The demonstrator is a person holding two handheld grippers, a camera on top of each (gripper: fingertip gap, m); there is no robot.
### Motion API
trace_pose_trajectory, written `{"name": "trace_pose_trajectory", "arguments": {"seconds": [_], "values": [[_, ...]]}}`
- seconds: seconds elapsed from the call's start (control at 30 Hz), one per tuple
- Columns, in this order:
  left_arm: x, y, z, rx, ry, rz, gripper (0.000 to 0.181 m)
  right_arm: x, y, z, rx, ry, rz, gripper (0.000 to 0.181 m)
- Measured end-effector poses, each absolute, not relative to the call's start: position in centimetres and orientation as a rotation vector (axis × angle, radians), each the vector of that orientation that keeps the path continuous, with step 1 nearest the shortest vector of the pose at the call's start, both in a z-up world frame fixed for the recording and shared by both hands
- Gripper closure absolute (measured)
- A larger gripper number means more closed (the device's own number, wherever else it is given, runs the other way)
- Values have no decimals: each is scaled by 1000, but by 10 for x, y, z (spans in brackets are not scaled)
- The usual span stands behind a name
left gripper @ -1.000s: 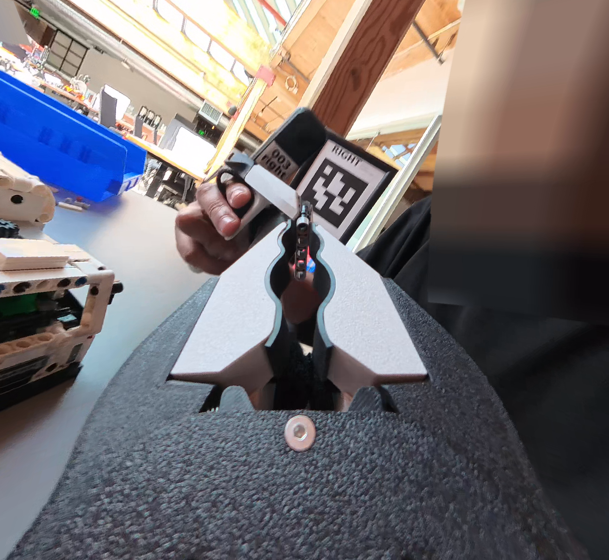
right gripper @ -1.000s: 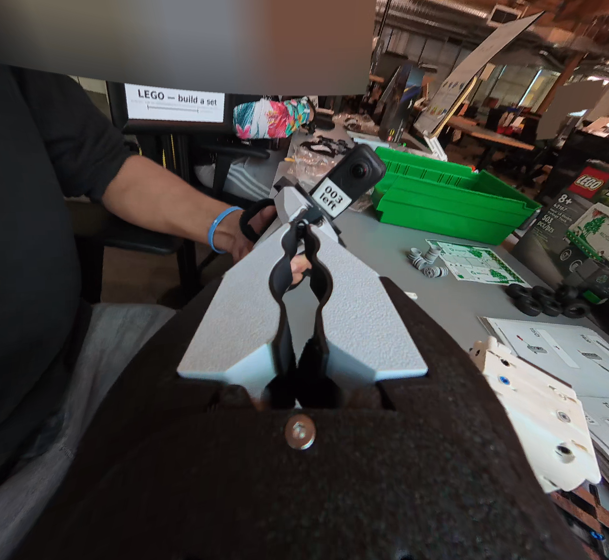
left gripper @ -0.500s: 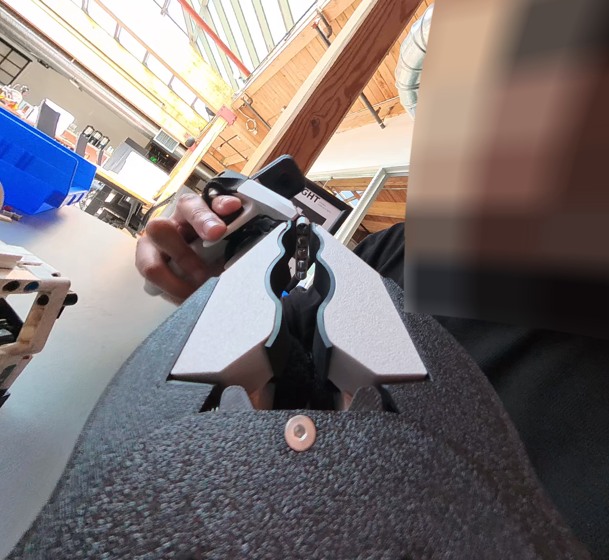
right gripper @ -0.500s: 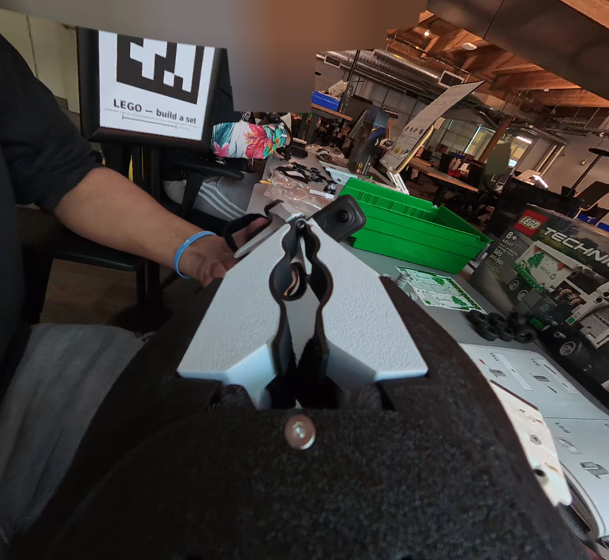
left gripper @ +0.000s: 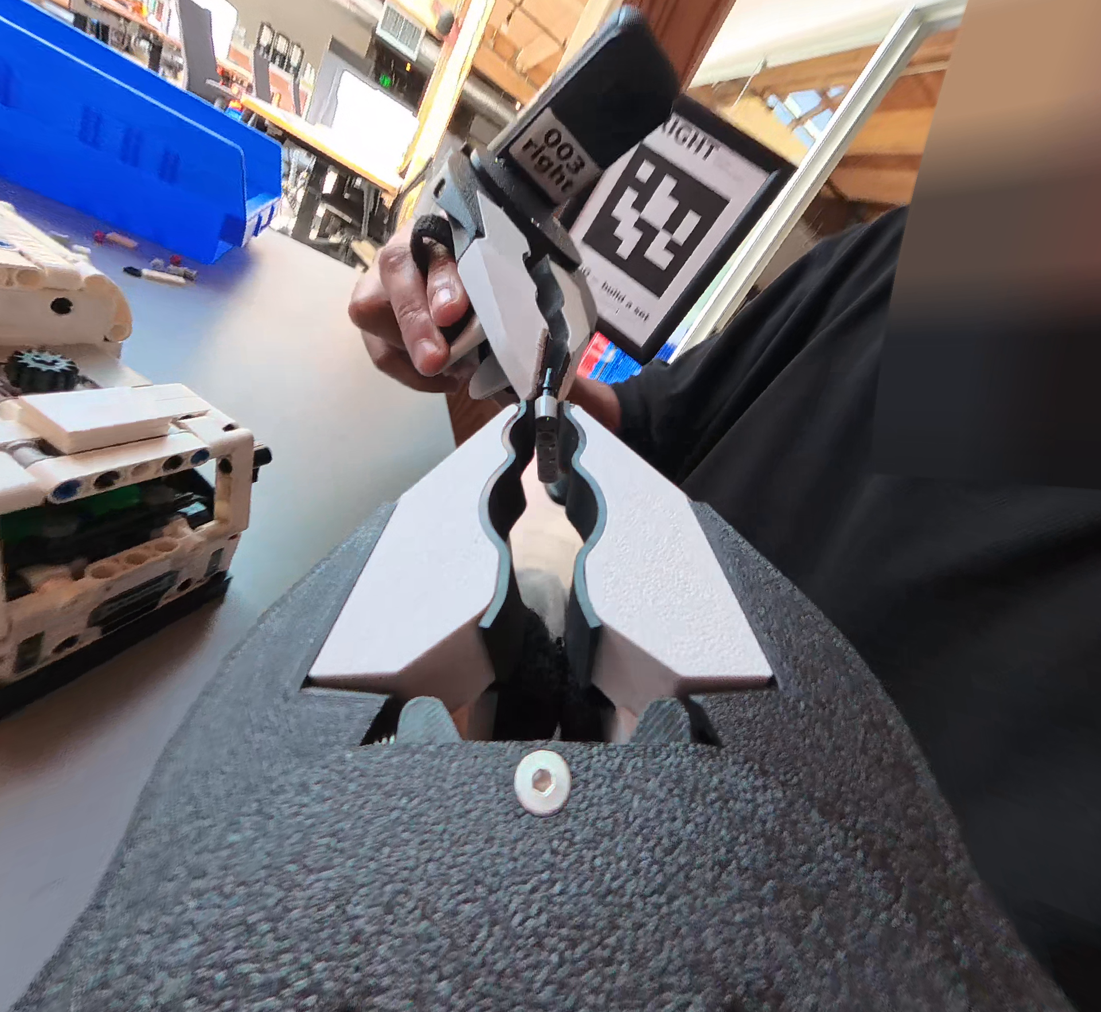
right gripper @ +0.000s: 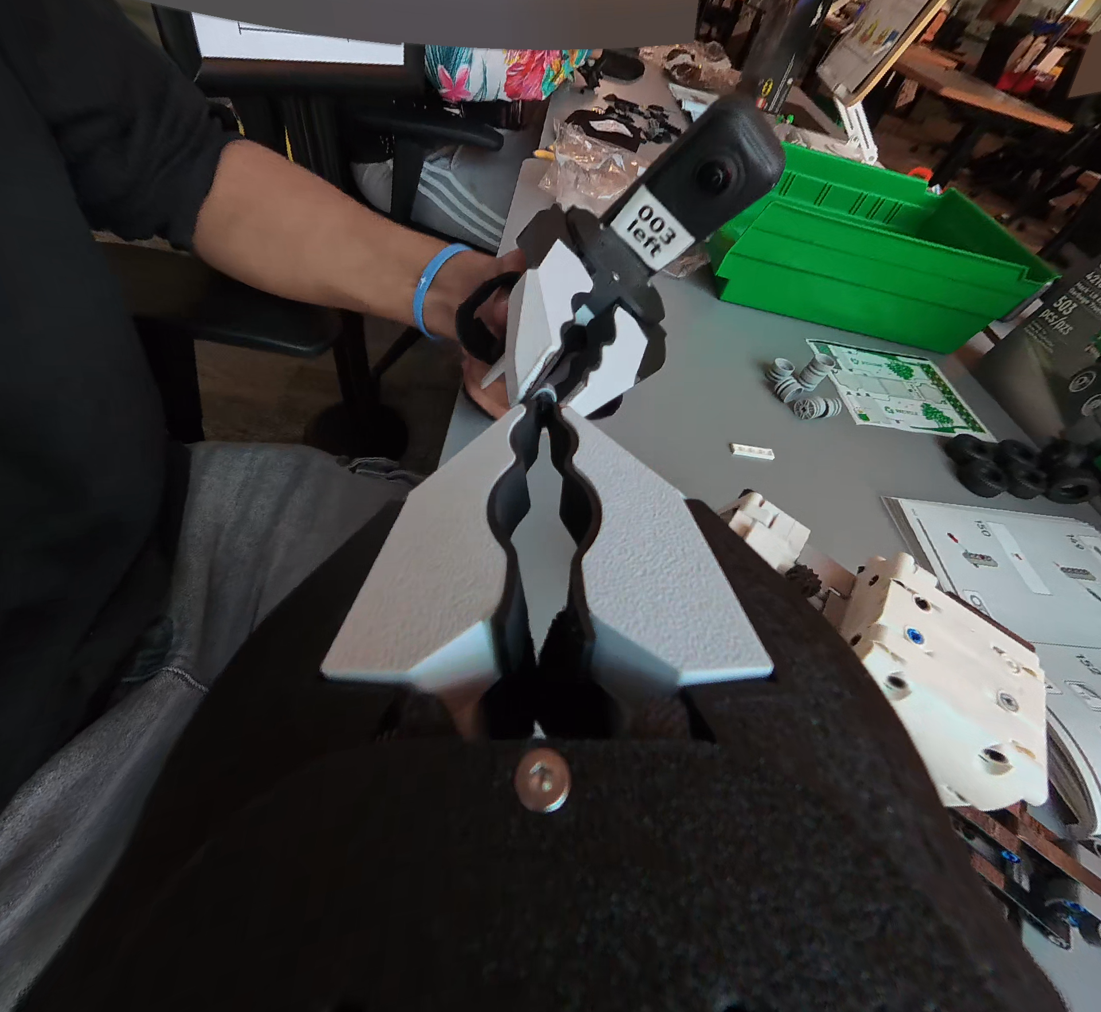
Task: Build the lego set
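Observation:
My left gripper (left gripper: 545, 423) is shut on a small dark grey Lego piece (left gripper: 545, 438) that stands upright between its tips, held in the air in front of the person. My right gripper (left gripper: 549, 379) comes down from above, tip to tip with the left one, shut on a thin black pin (left gripper: 544, 382) that touches the top of the grey piece. In the right wrist view my right gripper (right gripper: 542, 405) meets the left gripper (right gripper: 557, 382) at the same spot; the pieces are barely visible there. The white Lego truck build (left gripper: 113, 507) sits on the table at left.
On the grey table (right gripper: 715, 387) are a green bin (right gripper: 864, 262), grey wheel hubs (right gripper: 798, 382), a sticker sheet (right gripper: 893, 393), black tyres (right gripper: 1025, 471), an instruction booklet (right gripper: 1001, 566), a small white plate (right gripper: 752, 450) and a white build section (right gripper: 947, 679). A blue bin (left gripper: 119, 149) stands at far left. Less than 4 cm separates the two grippers' tips. Both grippers' tips are roughly 15 cm from the white build section (right gripper: 947, 679).
Both grippers swung upward half a second ago and have now tilted back down. The right gripper has closed in from above, and its pin now touches the piece held by the left.

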State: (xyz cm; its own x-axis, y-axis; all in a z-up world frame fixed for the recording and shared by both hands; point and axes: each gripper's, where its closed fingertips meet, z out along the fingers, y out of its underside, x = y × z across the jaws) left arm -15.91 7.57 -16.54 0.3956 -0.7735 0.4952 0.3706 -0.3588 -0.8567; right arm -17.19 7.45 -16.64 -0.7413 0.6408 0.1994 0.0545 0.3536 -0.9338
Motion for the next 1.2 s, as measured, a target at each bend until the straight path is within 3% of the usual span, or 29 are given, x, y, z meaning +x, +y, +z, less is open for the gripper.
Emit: {"name": "trace_pose_trajectory", "arguments": {"seconds": [0.53, 0.77, 0.87, 1.2], "values": [[-173, 89, -151, -1487, 349, -883, 175, -185, 92, -155, -760, -1918, 1433, 170], [-209, 110, -155, -1562, -21, -523, 175, -206, 111, -164, -868, -1802, 860, 139], [-206, 113, -154, -1552, -100, -517, 176, -216, 112, -158, -795, -1658, 631, 152], [-198, 113, -152, -1496, -172, -607, 175, -217, 110, -155, -789, -1618, 600, 156]]}}
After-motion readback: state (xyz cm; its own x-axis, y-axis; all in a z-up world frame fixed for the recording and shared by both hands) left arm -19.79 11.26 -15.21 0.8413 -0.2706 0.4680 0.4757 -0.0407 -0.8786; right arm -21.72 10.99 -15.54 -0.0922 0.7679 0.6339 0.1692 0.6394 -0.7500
